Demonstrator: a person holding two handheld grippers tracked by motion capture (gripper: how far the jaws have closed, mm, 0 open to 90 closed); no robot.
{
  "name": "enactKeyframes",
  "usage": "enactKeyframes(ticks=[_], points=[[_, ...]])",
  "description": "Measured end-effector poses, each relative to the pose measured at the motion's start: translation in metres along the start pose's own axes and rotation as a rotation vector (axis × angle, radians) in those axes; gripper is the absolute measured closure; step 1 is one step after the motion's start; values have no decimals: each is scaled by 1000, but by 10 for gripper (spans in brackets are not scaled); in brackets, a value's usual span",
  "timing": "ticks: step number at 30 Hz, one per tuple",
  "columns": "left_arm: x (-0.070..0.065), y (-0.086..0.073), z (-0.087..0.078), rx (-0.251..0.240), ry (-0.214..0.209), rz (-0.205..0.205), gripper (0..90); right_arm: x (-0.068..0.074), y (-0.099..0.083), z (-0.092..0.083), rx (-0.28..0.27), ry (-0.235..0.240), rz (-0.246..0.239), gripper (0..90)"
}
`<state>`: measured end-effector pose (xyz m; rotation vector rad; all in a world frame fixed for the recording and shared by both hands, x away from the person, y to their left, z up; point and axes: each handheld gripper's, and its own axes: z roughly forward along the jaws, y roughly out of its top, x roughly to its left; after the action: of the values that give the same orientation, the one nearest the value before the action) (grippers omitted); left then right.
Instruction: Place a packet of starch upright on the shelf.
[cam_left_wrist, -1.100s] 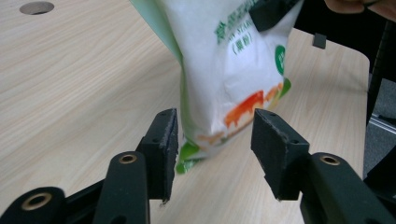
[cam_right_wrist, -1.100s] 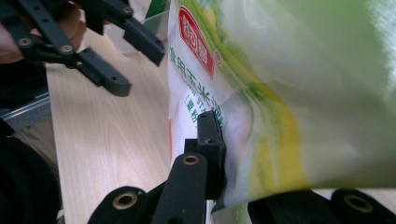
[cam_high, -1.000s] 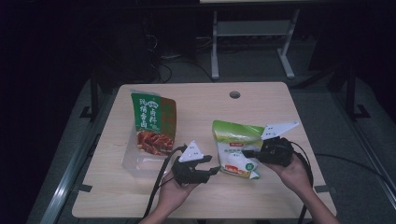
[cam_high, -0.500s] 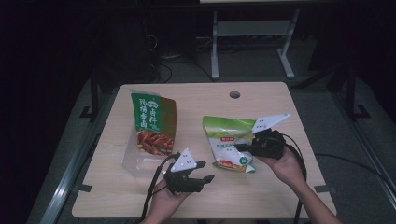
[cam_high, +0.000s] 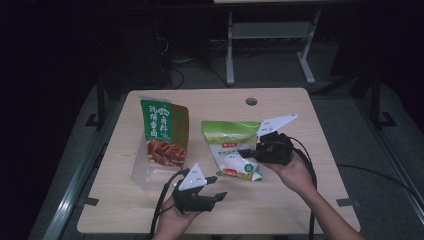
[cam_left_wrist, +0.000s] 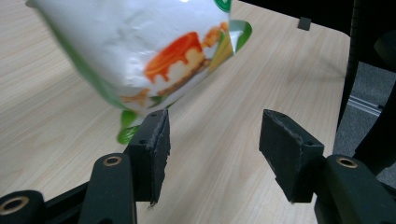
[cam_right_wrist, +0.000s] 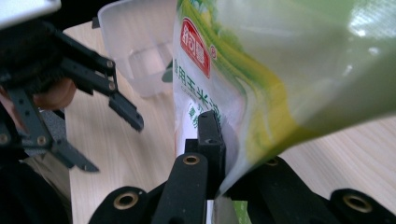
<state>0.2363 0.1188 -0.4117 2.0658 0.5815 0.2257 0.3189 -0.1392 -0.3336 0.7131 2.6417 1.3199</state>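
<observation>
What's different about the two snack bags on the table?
The white and green bag is pinched at its edge by the right gripper and lifted off the table; the dark green bag stands in a clear plastic box, with no gripper on it. The white and green bag shows a cake with orange sauce; the dark green bag shows reddish-brown meat. Both are printed pouches.

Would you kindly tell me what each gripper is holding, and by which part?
The right gripper pinches the green-and-white pouch at its side edge. The left gripper holds nothing; its fingers have just been opening.
</observation>
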Motion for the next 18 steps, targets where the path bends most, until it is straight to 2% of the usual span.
enactKeyframes(ticks=[5,9,13,15,18], points=[[-3,-2,-3,8,-2,4,405,6,17,4,-10,12,-17,869],[-4,-3,-5,-4,4,11,394,12,31,9,-17,25,-32,870],[-6,-4,-8,-4,10,27,388,17,47,16,-20,32,-65,870],[-7,-5,-10,0,10,29,383,21,53,18,-22,45,-59,869],[-8,-7,-11,-6,8,18,379,25,64,23,-28,55,-75,870]])
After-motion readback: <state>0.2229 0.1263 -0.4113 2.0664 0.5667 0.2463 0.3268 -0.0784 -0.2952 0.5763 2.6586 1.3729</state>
